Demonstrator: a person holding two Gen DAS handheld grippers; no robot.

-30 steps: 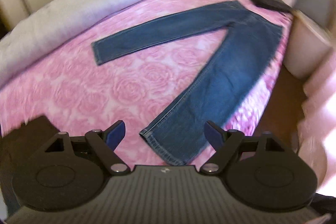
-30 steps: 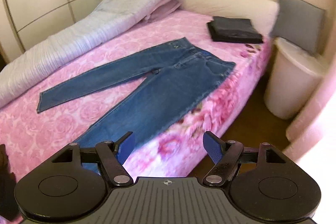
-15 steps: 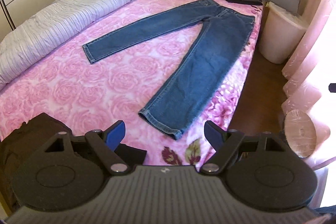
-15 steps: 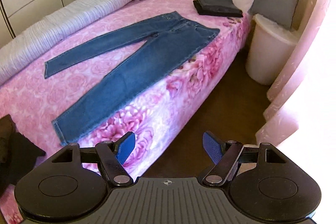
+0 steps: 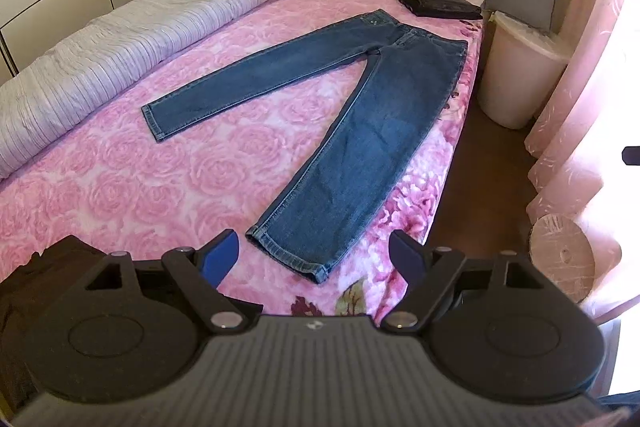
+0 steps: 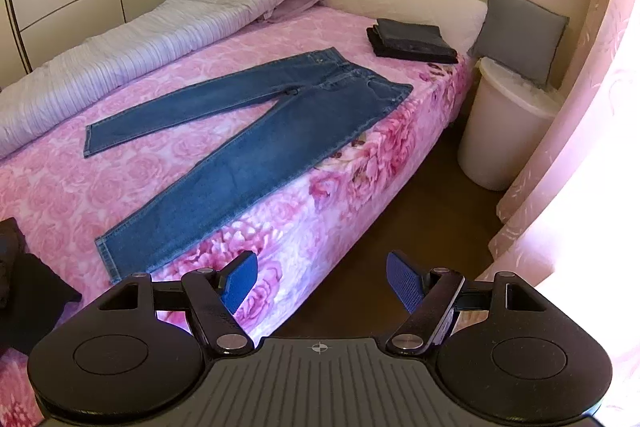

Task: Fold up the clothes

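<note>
Left gripper (image 5: 316,253) and right gripper (image 6: 322,277): jaws spread, empty.

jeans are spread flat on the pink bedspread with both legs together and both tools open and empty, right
Not quite. The jeans do lie flat on the pink bedspread, but the legs are splayed apart in a V, not together; the left wrist view shows pink cover between them. The left tool and right tool are open and empty, as you said.
</note>
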